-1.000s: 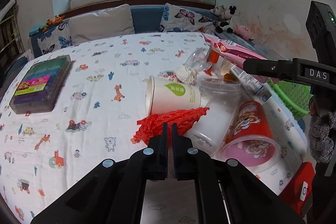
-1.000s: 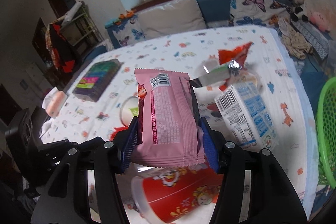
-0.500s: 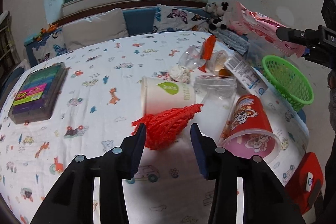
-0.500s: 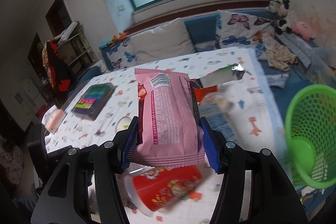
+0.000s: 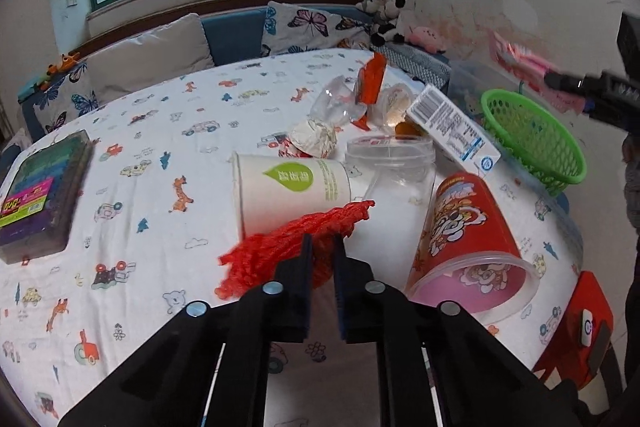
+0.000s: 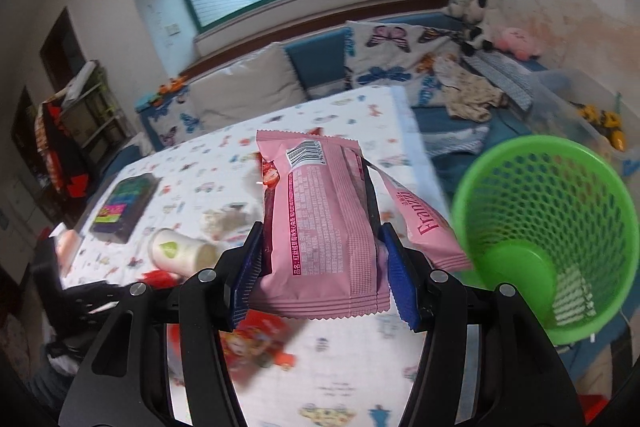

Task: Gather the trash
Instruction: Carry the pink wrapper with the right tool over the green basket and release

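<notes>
A: What writing is showing up?

B: The pink snack packet (image 6: 320, 223) is carrying a barcode near its top and rows of small print too fine to read. A second pink wrapper (image 6: 424, 227) is poking out beside it with "Franzzi" running along it. The right gripper (image 6: 320, 263) is holding its jaws clamped on the packet, blue pads pressing both sides.

A: And the left side?

B: The left gripper (image 5: 320, 255) is sitting with its jaws drawn together on the red mesh net (image 5: 280, 247), which is bunching up between the tips. Just behind it a white paper cup (image 5: 288, 187) is lying on its side, showing a green leaf logo with characters I cannot make out. A red cartoon-printed cup (image 5: 468, 227) is lying tipped, mouth toward the camera. A white and blue carton (image 5: 452, 123) is showing a barcode and small print.

A: Where is the bin?

B: The green mesh basket (image 6: 548, 227) is standing off the worktop's right edge, mouth open, just beside the held packet in the right wrist view.

A: Any free room?

B: The trash is crowding the right part of the worktop (image 5: 160, 155). The printed cloth between the pile and the colourful flat box (image 5: 40, 195) near the left edge is lying bare. A clear plastic jar (image 5: 392, 163) is lying between the two cups.
</notes>
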Tool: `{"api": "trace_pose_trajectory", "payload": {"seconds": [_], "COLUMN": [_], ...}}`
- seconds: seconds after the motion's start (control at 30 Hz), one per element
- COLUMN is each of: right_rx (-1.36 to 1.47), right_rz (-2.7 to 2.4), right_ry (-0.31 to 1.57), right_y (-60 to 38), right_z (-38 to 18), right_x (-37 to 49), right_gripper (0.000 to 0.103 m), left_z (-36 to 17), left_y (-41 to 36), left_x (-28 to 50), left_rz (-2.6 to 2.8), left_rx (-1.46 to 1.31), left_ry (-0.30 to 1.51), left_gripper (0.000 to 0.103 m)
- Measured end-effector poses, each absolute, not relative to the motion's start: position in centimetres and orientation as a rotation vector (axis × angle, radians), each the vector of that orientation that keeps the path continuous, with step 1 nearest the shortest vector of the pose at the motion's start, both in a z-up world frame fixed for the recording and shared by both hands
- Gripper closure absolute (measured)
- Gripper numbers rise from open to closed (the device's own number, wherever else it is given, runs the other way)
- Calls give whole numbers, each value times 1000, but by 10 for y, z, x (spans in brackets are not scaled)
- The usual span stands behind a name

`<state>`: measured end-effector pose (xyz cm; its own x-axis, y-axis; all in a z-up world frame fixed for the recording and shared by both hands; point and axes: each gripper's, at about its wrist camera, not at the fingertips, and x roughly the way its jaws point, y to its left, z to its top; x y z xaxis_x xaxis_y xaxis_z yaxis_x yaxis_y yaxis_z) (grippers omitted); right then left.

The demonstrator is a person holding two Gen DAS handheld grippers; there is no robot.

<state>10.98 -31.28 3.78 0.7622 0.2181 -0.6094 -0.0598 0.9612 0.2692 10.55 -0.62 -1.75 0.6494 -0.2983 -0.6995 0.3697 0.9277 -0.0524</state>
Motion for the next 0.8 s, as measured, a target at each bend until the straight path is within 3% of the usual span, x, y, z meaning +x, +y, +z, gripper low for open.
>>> {"api": "trace_pose_trajectory", "payload": {"seconds": [0.37,0.6,0.8], "right_rx": [274,249,243], "right_rz": [8,-62,-101], "right_ry": [713,740,760], "right_y": [-380,-413,-441], "right_z": [17,0,-14], "right_x": [110,115,115], "right_gripper": [44,44,35], "left_z": [46,78,91], "left_y": [-6,-65,-135], "left_x": [92,113,139], "left_rz": [-421,-520,-622], "left_rx": [44,72,95], "left_ry": [658,625,642], "left_gripper": [98,98,98]}}
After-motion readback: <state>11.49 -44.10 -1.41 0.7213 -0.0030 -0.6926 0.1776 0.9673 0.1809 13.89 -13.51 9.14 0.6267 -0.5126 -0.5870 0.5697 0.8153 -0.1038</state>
